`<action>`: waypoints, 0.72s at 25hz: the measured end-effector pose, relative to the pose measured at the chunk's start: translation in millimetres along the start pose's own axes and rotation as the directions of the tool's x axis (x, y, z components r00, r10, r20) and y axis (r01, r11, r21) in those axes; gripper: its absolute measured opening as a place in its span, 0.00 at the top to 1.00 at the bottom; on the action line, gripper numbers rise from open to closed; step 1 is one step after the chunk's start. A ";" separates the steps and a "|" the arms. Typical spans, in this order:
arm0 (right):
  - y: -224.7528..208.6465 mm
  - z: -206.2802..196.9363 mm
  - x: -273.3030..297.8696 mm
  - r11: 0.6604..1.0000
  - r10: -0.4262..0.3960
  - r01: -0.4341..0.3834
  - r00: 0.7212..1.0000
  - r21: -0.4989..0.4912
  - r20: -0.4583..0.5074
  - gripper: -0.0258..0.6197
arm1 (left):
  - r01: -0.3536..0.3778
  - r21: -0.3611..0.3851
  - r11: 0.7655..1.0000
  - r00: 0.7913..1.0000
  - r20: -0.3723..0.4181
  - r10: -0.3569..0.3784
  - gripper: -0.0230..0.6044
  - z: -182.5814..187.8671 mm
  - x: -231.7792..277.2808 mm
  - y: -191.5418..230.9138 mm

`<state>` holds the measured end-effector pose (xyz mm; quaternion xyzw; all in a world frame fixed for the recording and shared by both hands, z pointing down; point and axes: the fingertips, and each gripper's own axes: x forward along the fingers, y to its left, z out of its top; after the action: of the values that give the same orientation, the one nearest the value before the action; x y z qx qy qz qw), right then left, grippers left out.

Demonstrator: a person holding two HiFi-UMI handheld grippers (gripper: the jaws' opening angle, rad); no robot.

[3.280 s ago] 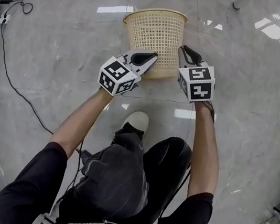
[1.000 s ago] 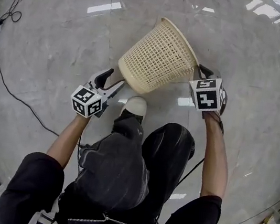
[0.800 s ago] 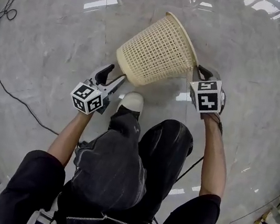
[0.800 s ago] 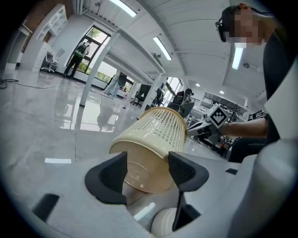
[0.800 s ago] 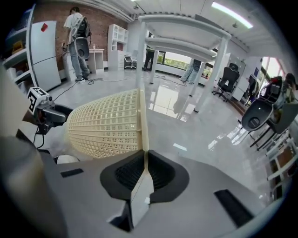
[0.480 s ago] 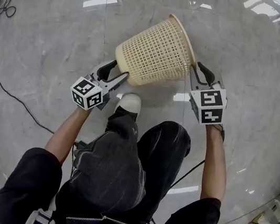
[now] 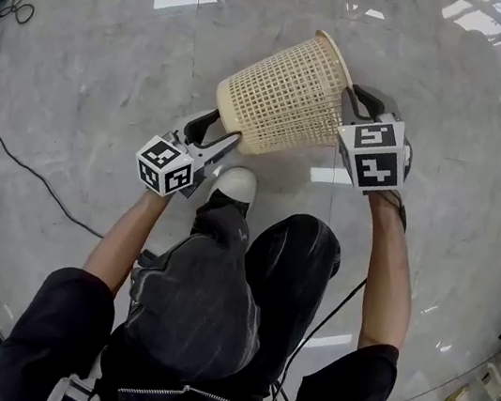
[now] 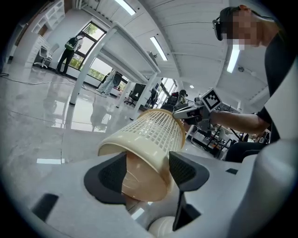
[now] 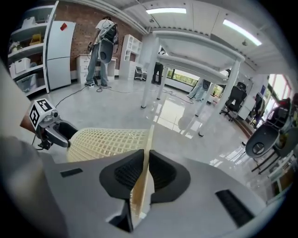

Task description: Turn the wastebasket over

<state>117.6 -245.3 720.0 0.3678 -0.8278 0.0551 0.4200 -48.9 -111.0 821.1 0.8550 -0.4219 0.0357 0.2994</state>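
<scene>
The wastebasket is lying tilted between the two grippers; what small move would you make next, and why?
I'd probably raise the left gripper, whose wide jaws straddle the base, to tip the wastebasket further. It lies on its side, mouth facing away, only half turned, and the right gripper, jaws closing on the rim, can serve as pivot.
</scene>
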 end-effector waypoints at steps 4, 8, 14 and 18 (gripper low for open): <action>-1.0 -3.3 -4.7 0.997 -0.007 0.005 1.000 0.071 0.023 0.90 | -0.009 -0.032 0.999 1.000 0.024 0.010 0.53 5.5 2.5 3.0; 0.8 -10.1 -11.8 0.996 -0.029 0.026 0.999 0.088 0.039 0.90 | -0.020 -0.006 1.000 0.999 0.045 0.021 0.53 26.2 3.6 11.3; -2.9 -14.7 -14.6 0.977 -0.038 0.023 0.997 0.211 0.063 0.88 | -0.027 0.127 0.992 0.995 0.104 0.014 0.53 90.4 1.5 22.2; -2.4 -21.9 -10.9 0.965 -0.046 0.028 0.997 0.262 0.063 0.87 | -0.034 0.185 0.982 0.991 0.137 0.008 0.53 129.7 3.7 23.0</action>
<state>137.7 -232.1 725.5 0.4369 -0.8203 0.1429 0.3402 -88.5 -194.6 727.2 0.8753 -0.4451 0.0202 0.1879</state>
